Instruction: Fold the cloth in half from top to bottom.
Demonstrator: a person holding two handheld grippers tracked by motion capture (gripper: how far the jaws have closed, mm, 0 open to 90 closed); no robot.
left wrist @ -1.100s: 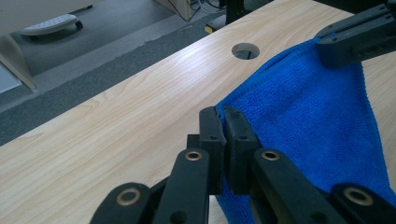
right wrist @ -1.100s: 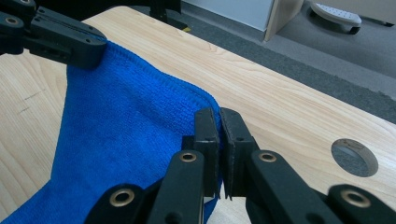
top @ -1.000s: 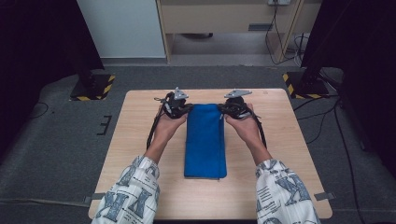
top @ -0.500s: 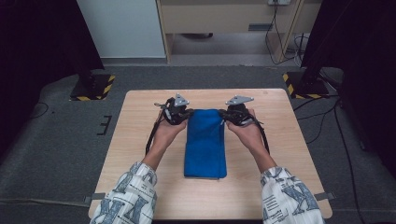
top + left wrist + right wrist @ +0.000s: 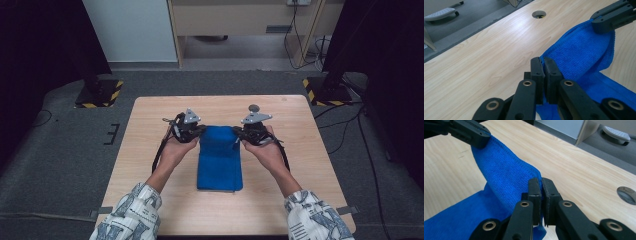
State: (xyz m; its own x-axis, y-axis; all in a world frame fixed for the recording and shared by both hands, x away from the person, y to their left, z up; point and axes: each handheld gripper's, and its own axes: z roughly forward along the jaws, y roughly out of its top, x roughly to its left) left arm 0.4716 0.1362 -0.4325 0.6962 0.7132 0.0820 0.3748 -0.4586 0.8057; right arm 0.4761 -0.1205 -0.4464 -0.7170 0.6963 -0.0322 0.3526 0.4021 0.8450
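- Nearest us, two forearms in patterned black-and-white sleeves (image 5: 134, 212) come in over the near edge of the square light-wood table (image 5: 150, 145), each hand carrying a gripper.
- On the table's middle we see the folded blue terry-cloth towel (image 5: 219, 162), lying lengthwise away from the person; its near end rests flat on the wood.
- The towel's far edge is lifted off the table and stretched between the two grippers, hanging in a loose fold back toward the flat part.
- Left gripper (image 5: 543, 65): jaws pressed together, pinching the far left corner of the towel.
- Right gripper (image 5: 541, 187): jaws likewise clamped, on the far right corner, right at the stitched hem.
- Each gripper view also catches the opposite gripper holding its own corner.
- Farther on, a round cable hole (image 5: 254, 107) sits in the tabletop just beyond the right gripper.
- Beyond the table: grey carpet floor (image 5: 60, 150), two black stand bases with yellow-black hazard tape (image 5: 99, 94), a pale cabinet, and cables along the back wall.
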